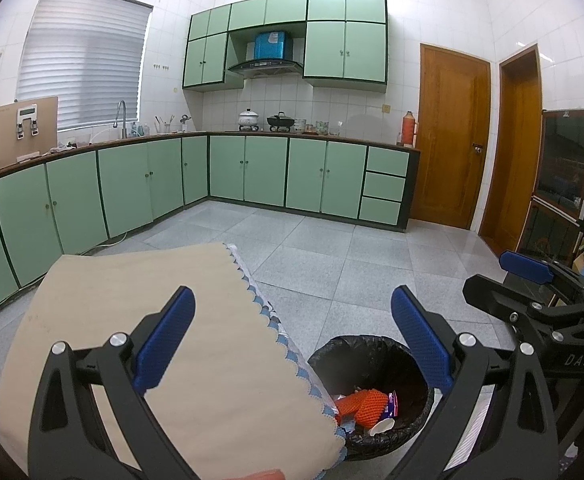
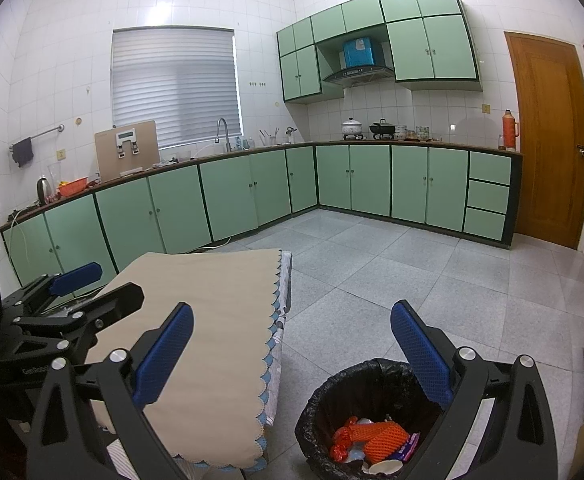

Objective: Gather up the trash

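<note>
A trash bin [image 1: 372,364] lined with a black bag stands on the floor beside the table; it also shows in the right wrist view [image 2: 356,396]. Inside lie orange foam netting [image 1: 362,402] [image 2: 380,440], a small wrapper [image 2: 408,446] and a white cup-like piece [image 2: 384,467]. My left gripper [image 1: 292,336] is open and empty, above the table edge and the bin. My right gripper [image 2: 292,344] is open and empty, above the bin and table corner. The right gripper appears at the right of the left wrist view [image 1: 532,280]; the left gripper appears at the left of the right wrist view [image 2: 75,280].
A table with a beige scalloped cloth [image 1: 151,320] [image 2: 211,320] sits left of the bin. Green kitchen cabinets [image 1: 251,172] line the walls, with a grey tiled floor [image 1: 332,256] between. Wooden doors [image 1: 452,132] and a dark glass cabinet [image 1: 560,184] stand at the right.
</note>
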### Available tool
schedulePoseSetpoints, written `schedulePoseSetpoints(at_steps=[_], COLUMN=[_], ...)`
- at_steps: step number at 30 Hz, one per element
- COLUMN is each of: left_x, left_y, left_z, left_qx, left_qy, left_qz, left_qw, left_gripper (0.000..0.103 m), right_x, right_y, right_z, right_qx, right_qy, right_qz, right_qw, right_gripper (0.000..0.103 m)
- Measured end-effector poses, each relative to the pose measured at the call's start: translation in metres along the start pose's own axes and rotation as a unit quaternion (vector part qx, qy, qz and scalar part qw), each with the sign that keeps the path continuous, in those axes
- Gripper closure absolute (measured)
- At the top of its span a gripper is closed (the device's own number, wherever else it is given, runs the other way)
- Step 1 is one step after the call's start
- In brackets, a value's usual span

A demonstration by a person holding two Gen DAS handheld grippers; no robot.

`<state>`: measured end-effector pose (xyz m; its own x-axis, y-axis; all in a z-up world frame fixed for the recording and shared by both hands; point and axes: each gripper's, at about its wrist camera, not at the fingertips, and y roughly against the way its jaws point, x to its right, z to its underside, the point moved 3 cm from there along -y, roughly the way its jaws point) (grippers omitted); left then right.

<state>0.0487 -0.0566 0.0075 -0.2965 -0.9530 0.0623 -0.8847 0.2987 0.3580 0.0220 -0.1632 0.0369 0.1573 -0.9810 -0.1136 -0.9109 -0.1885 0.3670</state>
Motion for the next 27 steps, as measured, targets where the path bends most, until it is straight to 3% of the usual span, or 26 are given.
schedulePoseSetpoints(at_steps=[27], left_x=[-0.0009], left_y=[-0.0057], left_z=[0.0004], left_qx=[-0.008], left_qy=[0.007], left_qz=[0.005], left_qw=[0.9999], left_gripper=[0.008], right_x=[-0.0041], right_y=[-0.002], right_z=[0.0029], right_qx=[-0.004], right_qy=[0.0], right_qz=[-0.001], right_qw=[1.0], right_gripper=[0.006])
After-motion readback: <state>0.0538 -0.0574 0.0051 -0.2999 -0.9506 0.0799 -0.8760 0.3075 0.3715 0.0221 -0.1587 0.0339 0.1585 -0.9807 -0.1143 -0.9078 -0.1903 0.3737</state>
